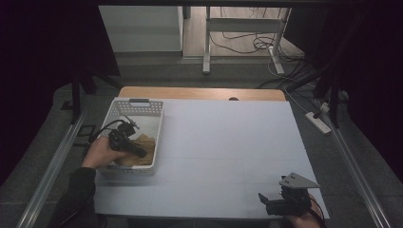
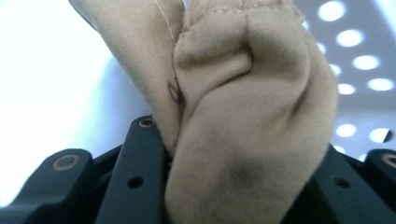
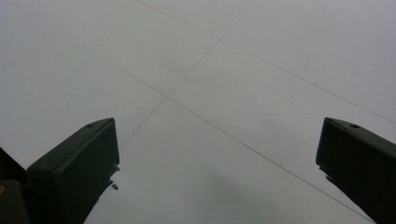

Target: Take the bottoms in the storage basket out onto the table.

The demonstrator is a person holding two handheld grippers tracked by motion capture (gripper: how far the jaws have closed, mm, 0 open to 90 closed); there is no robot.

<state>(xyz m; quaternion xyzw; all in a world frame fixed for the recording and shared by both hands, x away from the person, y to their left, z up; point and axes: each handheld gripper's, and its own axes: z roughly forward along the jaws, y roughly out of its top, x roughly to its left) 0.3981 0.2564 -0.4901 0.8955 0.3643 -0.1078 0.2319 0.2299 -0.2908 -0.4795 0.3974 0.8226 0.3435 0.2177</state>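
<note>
A tan cloth (image 1: 144,146) lies bunched in the white perforated basket (image 1: 142,109) at the table's left. My left gripper (image 1: 135,149) reaches into the basket and is shut on the cloth. In the left gripper view the tan cloth (image 2: 243,126) bulges up from between the black jaws, with the basket's holed wall behind it. My right gripper (image 1: 268,202) rests near the table's front right edge, open with nothing between its jaws. In the right gripper view the right gripper (image 3: 217,163) looks down on bare white table.
The white table top (image 1: 228,147) spreads between the basket and the right gripper. A wooden strip (image 1: 199,93) runs along its far edge. Metal rails (image 1: 50,164) flank the table, and cables (image 1: 256,45) lie on the floor beyond.
</note>
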